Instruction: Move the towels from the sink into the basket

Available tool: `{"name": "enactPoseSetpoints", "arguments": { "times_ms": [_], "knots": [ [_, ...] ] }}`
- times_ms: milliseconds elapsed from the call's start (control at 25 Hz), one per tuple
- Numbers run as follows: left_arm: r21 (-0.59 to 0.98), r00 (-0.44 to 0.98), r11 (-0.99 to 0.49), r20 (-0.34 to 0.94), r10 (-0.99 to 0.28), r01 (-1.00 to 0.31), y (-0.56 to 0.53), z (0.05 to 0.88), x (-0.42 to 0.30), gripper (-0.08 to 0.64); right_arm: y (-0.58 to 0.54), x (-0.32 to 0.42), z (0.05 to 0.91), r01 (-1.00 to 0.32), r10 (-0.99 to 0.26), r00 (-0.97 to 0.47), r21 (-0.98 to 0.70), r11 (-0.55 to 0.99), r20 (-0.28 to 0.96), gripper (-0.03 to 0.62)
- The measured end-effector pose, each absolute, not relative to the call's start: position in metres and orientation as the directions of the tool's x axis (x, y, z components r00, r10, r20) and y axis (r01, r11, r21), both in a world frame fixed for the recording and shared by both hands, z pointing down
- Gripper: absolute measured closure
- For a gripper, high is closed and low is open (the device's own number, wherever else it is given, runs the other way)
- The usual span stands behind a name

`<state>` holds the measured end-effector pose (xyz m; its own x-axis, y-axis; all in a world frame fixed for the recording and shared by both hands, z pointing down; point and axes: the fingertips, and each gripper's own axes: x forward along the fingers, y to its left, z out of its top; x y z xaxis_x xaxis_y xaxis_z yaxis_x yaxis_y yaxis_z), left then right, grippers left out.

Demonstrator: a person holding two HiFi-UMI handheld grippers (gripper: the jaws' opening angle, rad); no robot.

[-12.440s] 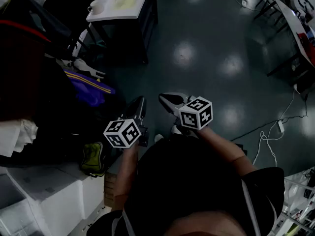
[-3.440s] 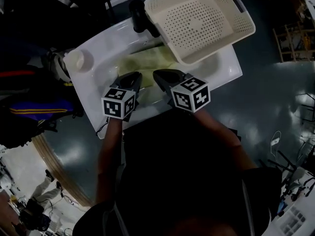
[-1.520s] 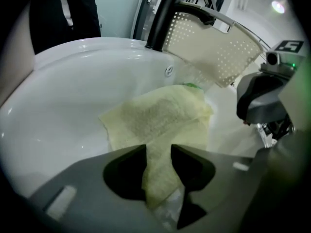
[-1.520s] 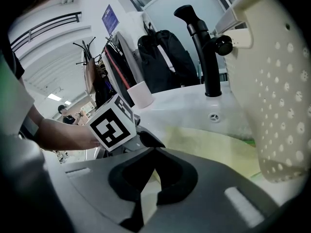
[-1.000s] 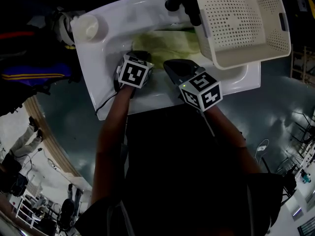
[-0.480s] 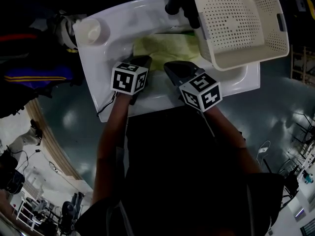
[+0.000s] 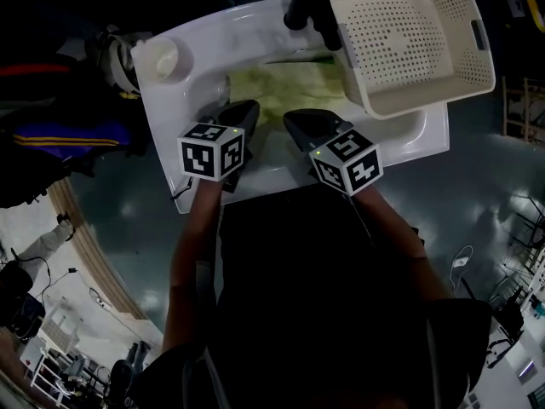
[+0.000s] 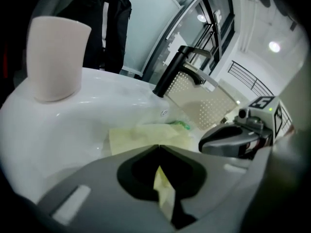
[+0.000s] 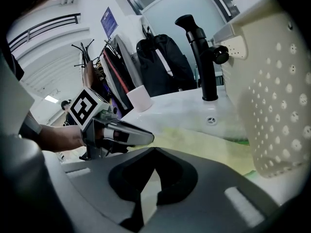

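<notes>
A pale yellow towel (image 7: 294, 88) lies spread in the white sink (image 7: 196, 49). My left gripper (image 7: 249, 107) holds its near left edge: the jaws have just closed, and a yellow fold (image 8: 163, 191) is pinched between them and raised off the basin. My right gripper (image 7: 294, 118) sits at the towel's near right edge with its jaws together, and a pale strip of cloth (image 9: 146, 188) shows between them. The cream perforated basket (image 7: 400, 109) rests on the sink's right rim, over part of the basin. A bit of green cloth (image 8: 181, 125) peeks out under it.
A black faucet (image 7: 306, 2) stands at the sink's back edge, next to the basket's left corner. A white cup (image 7: 159, 56) sits on the sink's left rim. Dark bags and clothes crowd the floor to the left.
The left gripper has closed on the towel's edge and risen, pulling back toward the sink's front edge, and the cloth has lifted with it. The right gripper has stayed put.
</notes>
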<state>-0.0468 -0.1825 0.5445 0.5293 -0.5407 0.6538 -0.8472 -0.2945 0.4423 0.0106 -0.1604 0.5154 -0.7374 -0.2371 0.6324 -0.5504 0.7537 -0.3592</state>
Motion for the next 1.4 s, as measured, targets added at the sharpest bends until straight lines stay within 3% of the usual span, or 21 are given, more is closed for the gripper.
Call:
{"name": "enactPoseSetpoints", "arguments": {
  "times_ms": [600, 1400],
  "knots": [
    [0.468, 0.569, -0.345, 0.514, -0.642, -0.813, -0.176, 0.470, -0.051, 0.552, -0.146, 0.008, 0.488, -0.577, -0.311, -0.746, -0.339, 0.743, 0.589, 0.592],
    [0.435, 0.663, -0.509, 0.378, -0.646, -0.743, -0.165, 0.392, -0.012, 0.552, -0.147, 0.051, 0.421, -0.652, -0.490, -0.737, -0.297, 0.698, 0.466, 0.592]
  ]
}}
